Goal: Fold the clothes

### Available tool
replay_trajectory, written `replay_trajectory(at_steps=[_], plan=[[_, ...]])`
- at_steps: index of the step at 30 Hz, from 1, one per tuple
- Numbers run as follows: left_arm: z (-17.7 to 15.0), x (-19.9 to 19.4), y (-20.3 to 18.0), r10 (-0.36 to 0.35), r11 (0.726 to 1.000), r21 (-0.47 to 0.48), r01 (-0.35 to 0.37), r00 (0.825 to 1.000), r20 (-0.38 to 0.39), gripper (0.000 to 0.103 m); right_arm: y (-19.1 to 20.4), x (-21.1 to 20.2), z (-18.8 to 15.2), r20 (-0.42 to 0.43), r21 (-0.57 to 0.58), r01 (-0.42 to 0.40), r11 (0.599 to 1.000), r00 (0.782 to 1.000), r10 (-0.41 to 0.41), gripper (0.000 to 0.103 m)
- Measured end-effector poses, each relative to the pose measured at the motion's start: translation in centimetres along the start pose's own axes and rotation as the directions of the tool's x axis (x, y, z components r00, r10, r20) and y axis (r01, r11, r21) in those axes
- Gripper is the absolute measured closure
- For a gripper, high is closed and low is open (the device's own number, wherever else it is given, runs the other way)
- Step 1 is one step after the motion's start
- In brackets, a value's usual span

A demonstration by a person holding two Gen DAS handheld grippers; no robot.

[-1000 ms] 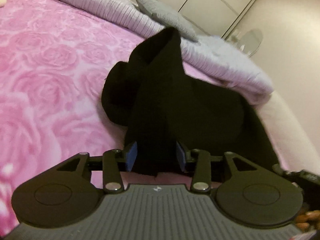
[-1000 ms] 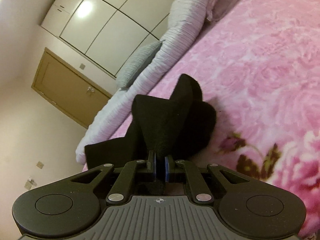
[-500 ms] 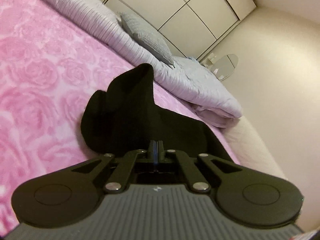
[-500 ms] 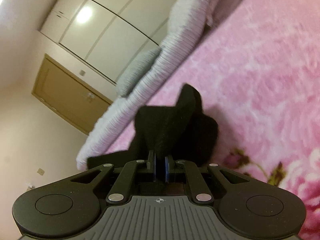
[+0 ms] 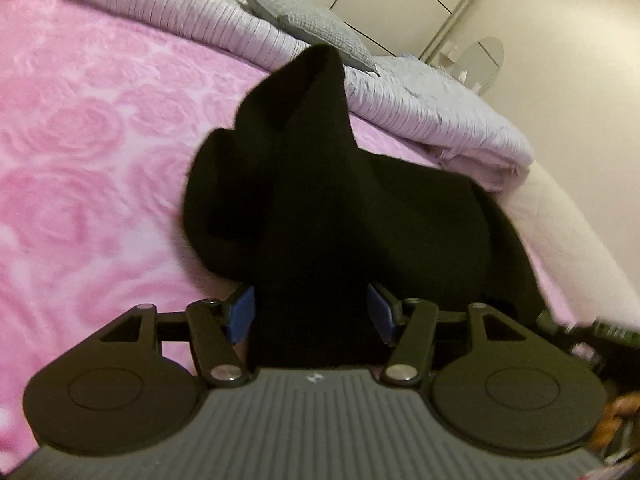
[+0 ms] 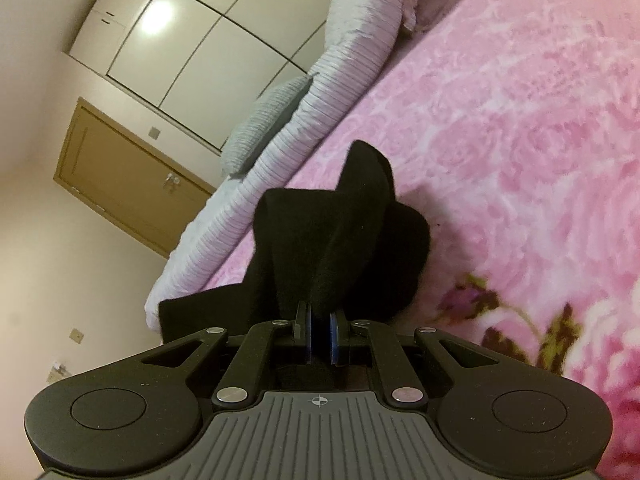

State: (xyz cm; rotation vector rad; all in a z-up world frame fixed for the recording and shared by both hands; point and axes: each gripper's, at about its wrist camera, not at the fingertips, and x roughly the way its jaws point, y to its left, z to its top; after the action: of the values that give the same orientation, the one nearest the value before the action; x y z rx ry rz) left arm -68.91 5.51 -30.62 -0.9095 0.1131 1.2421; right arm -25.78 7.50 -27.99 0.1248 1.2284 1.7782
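A black garment (image 5: 320,200) lies bunched on the pink bed, with one fold standing up in a peak. In the left wrist view my left gripper (image 5: 311,312) has its jaws opening wide. The black cloth fills the gap between its blue pads (image 5: 240,312), which do not pinch it. In the right wrist view the same black garment (image 6: 340,248) rises in front of my right gripper (image 6: 321,336). That gripper is shut on a thin fold of the cloth, and its blue pads (image 6: 335,338) are almost together.
A pink rose-patterned blanket (image 5: 80,140) covers the bed. A ribbed lilac quilt (image 5: 420,112) and a grey pillow (image 5: 308,24) lie along its far side. Beyond stand white wardrobe doors (image 6: 180,52) and a wooden door (image 6: 120,176). A person's fingers (image 5: 618,412) show at the lower right.
The left jaws, partly open around the cloth a second ago, closed and have now sprung wide apart. The right gripper has stayed shut on the fold.
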Motion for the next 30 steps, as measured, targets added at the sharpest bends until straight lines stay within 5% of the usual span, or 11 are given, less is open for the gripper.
replay_trajectory(at_steps=[1,5,10,15,20,23,25,30], plan=[[0.0,0.1,-0.1,-0.021,1.0,-0.01,0.021,1.0,0.006,0.046,-0.2,0.3,0.0,-0.003,0.001,0.003,1.0,1.0,-0.003,0.095],[0.2,-1.1,-0.9,-0.101,0.995,-0.019,0.101,0.995,0.029,0.096,0.0,0.8,0.0,-0.006,-0.026,0.015,1.0,1.0,-0.015,0.095],[0.7,-6.8,-3.2,-0.174,0.983,0.066,0.171,0.983,0.052,0.096,2.1,-1.3,0.5,0.047,-0.077,-0.029,0.997,0.998,0.032,0.096],[0.5,-14.8,-5.5,-0.251,0.963,0.134,0.235,0.961,0.117,0.096,6.1,-6.5,1.2,0.149,-0.138,-0.156,0.978,0.973,0.177,0.096],[0.2,-24.4,-6.1,-0.346,0.937,0.146,0.317,0.904,0.251,0.096,10.7,-13.8,1.4,0.252,-0.238,-0.273,0.932,0.91,0.33,0.096],[-0.3,-29.5,-5.8,-0.381,0.925,0.126,0.36,0.865,0.327,0.096,11.6,-18.8,1.3,0.319,-0.262,-0.346,0.901,0.85,0.42,0.096],[-0.7,-32.0,-5.5,-0.404,0.914,0.106,0.393,0.843,0.356,0.096,11.8,-22.0,1.4,0.355,-0.277,-0.399,0.874,0.803,0.479,0.096],[-1.6,-36.7,-6.6,-0.498,0.866,0.163,0.473,0.785,0.368,0.096,12.5,-27.6,1.4,0.343,-0.363,-0.485,0.796,0.724,0.598,0.096]])
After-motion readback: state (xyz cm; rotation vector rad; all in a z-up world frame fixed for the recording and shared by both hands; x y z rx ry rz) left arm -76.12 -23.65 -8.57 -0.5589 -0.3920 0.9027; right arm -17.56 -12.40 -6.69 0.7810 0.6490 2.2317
